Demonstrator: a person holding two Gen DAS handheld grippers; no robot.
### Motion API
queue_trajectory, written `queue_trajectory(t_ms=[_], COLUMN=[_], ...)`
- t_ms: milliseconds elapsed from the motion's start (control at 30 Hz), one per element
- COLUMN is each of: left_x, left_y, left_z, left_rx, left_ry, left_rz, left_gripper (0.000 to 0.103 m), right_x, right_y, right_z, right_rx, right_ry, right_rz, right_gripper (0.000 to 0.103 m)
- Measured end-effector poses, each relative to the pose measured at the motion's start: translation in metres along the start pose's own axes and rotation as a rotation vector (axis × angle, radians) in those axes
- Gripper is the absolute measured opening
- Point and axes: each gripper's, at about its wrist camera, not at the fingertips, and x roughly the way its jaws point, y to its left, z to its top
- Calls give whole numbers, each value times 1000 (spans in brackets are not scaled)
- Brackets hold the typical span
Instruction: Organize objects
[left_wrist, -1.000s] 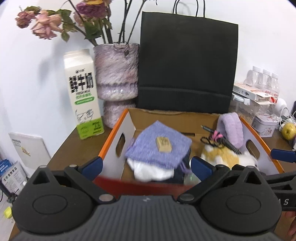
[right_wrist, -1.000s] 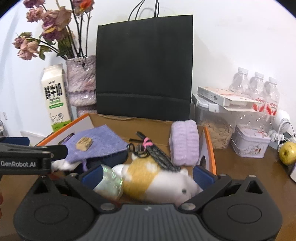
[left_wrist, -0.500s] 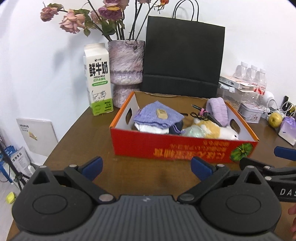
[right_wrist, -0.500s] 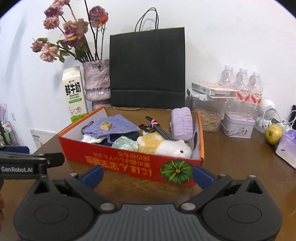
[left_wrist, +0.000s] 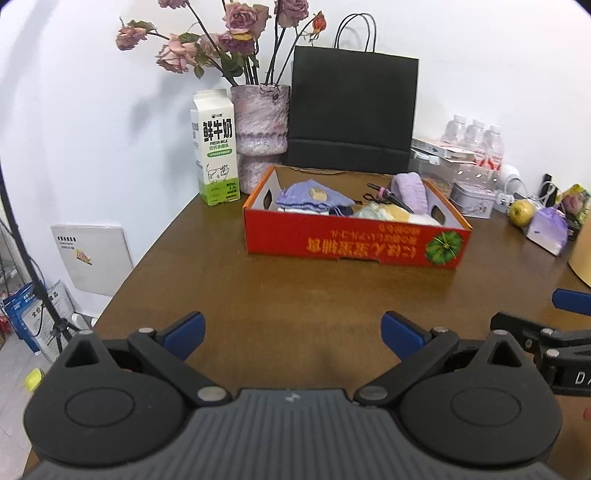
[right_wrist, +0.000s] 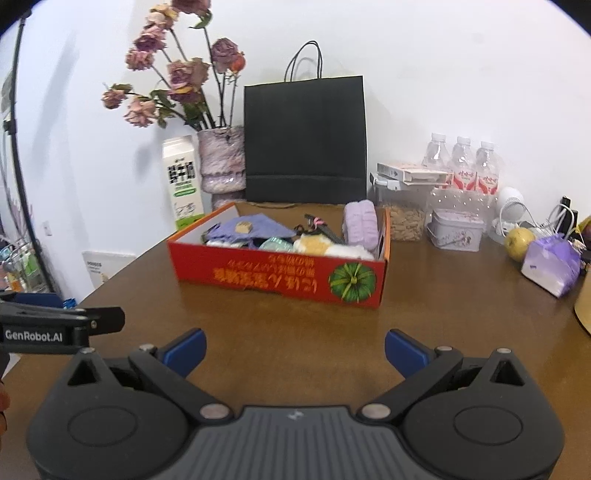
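Both of your grippers have pulled back from the red box (left_wrist: 351, 243) since a second ago, when they hung right over its contents; now bare brown table (left_wrist: 295, 302) lies between them and it. That box sits toward the table's far edge, holding a folded purple cloth (left_wrist: 312, 195), a lilac rolled towel (left_wrist: 408, 188), a yellow-and-white plush toy (right_wrist: 325, 245) and some black cords (right_wrist: 319, 227). Your left gripper (left_wrist: 291, 330) has its blue-tipped fingers spread wide apart, holding nothing. Your right gripper (right_wrist: 293, 349) is spread just as wide and also empty. Behind the box stand a black paper bag (left_wrist: 352, 110), a vase of dried roses (left_wrist: 260, 118) and a milk carton (left_wrist: 214, 147). Toward the far right corner are water bottles (right_wrist: 461, 158), a tin (right_wrist: 456, 229) and an apple (right_wrist: 519, 238).
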Motion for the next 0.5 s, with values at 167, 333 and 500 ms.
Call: queue_trajectory(t_ms=[167,333,500], left_x=[-40,-72,-96], left_y=[-1,-1,0], left_z=[-26,-45,-55], left_rx=[-7,-15,-8], left_ry=[-13,-23,-32], left_rz=[-5,-6,-1], left_gripper=[103,103,103], right_x=[-43,-82,-108], right_y=[8,13,14], right_z=[-24,-38,-45], right_rx=[-5,-15,-8], right_ry=[-8,-33,-47], right_rz=[10,14,8], right_gripper=[103,103,103])
